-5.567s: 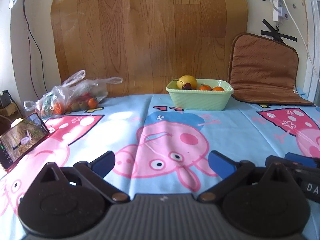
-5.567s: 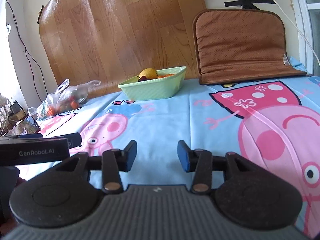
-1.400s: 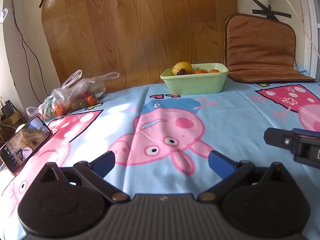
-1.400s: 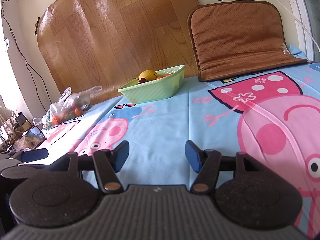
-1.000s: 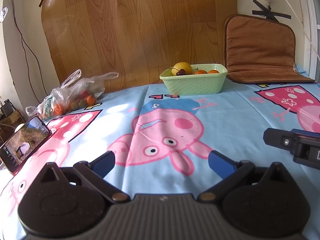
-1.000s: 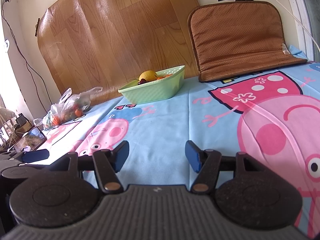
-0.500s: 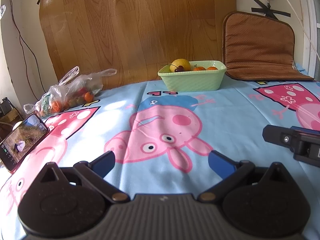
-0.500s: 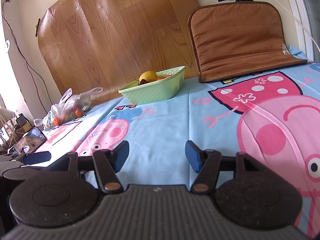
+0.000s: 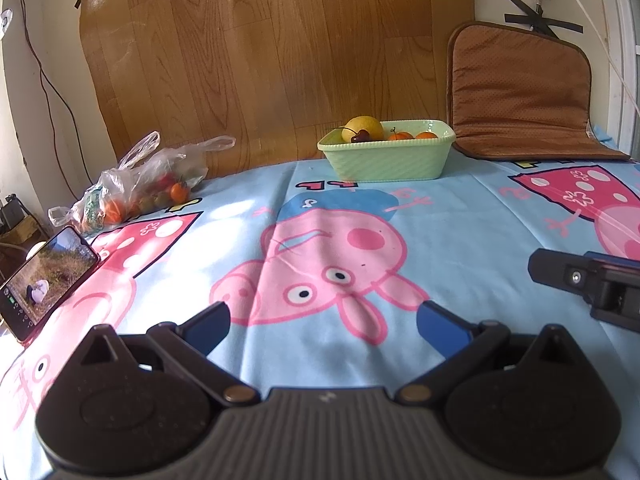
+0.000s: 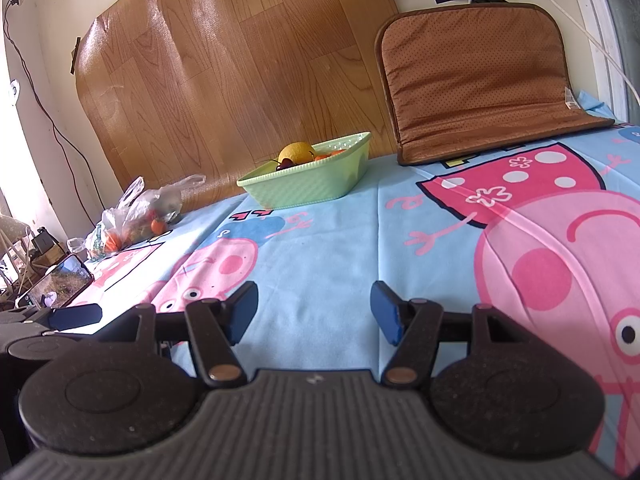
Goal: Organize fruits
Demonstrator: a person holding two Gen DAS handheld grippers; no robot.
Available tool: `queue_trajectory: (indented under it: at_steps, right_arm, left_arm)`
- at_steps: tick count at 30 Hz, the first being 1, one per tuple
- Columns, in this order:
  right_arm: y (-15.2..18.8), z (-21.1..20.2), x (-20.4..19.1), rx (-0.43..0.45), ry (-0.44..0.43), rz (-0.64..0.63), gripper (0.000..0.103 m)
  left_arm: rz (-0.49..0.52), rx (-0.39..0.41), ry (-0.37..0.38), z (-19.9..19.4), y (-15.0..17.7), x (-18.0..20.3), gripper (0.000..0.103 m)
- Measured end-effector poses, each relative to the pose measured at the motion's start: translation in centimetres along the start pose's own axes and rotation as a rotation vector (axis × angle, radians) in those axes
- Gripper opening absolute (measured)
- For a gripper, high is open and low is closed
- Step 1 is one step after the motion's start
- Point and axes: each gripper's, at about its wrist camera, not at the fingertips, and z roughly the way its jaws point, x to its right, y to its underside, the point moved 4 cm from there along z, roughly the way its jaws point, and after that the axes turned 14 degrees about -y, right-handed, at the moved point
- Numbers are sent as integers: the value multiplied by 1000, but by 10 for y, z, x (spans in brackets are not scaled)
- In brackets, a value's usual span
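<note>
A light green basket (image 9: 386, 160) stands at the back of the table and holds a yellow fruit (image 9: 362, 128), a dark cherry and small orange fruits. It also shows in the right wrist view (image 10: 308, 182). A clear plastic bag (image 9: 140, 184) of small red, orange and green fruits lies at the back left, also in the right wrist view (image 10: 132, 220). My left gripper (image 9: 322, 326) is open and empty, low over the cloth near the front. My right gripper (image 10: 314, 314) is open and empty, to the right of the left one.
A cartoon-pig tablecloth (image 9: 328, 256) covers the table. A phone (image 9: 44, 280) leans at the left edge. A brown cushion (image 9: 520, 92) rests against the wall at the back right. A wood-grain sheet (image 9: 280, 52) hangs behind the basket.
The left wrist view has drifted slightly, with the basket shifting a little in frame. Both grippers stay open and empty.
</note>
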Motion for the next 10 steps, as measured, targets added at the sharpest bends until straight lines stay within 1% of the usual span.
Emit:
queue_trajectory:
  at_steps: [2,10]
  right_arm:
    - [0,0,1,0,-1,0,65]
    - [0,0,1,-1,-2,1,65]
  left_arm:
    - [1,-1,3,0,0,0,103]
    - [-10,-17,60,1,1,2,103]
